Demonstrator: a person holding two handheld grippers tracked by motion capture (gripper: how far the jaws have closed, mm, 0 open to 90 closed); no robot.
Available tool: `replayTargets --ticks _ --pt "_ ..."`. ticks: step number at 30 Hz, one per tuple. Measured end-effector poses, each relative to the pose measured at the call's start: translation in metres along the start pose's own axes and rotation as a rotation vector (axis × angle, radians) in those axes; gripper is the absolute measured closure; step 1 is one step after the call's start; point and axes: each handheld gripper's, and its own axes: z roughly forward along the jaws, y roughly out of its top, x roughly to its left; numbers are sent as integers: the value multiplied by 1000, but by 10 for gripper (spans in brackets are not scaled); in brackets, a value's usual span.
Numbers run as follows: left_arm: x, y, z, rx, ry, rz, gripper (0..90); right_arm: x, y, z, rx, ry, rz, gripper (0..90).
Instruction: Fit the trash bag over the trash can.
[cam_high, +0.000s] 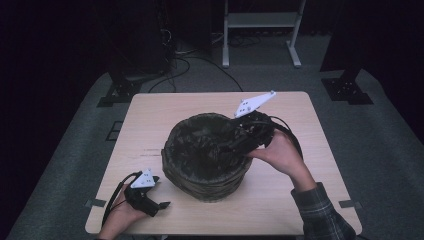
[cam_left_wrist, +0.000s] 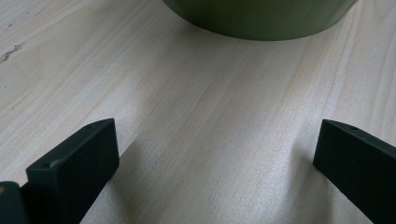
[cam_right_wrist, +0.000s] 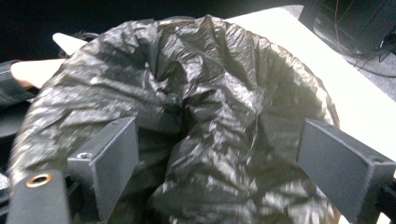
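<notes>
Evidently crumpled, glossy black bin liner (cam_right_wrist: 210, 107)

No legible text, label or number anywhere.

Bin (cam_high: 207, 185) mid-table (cam_high: 300, 200); bag (cam_high: 200, 145) inside; right gripper (cam_high: 227, 147) over rim; left gripper (cam_high: 162, 205) front-left.

My left gripper (cam_high: 161, 204) has bare table (cam_left_wrist: 196, 121) ahead until the bin (cam_high: 207, 157) wall blocks it; my right gripper (cam_right_wrist: 219, 154) faces crumpled black liner (cam_right_wrist: 210, 93).
</notes>
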Motion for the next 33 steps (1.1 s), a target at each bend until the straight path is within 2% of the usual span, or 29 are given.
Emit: replayTargets --ticks 12,20,30,33 --pt "0 0 0 0 -1 1 0 15 -29 -25 -48 -2 0 113" --pt "0 0 0 2 -1 1 0 21 -54 -42 -89 -1 21 112" --pt "0 0 0 2 0 1 0 24 -90 -42 -96 5 55 111" --pt "0 0 0 2 0 1 0 23 -101 -41 -116 6 64 112"
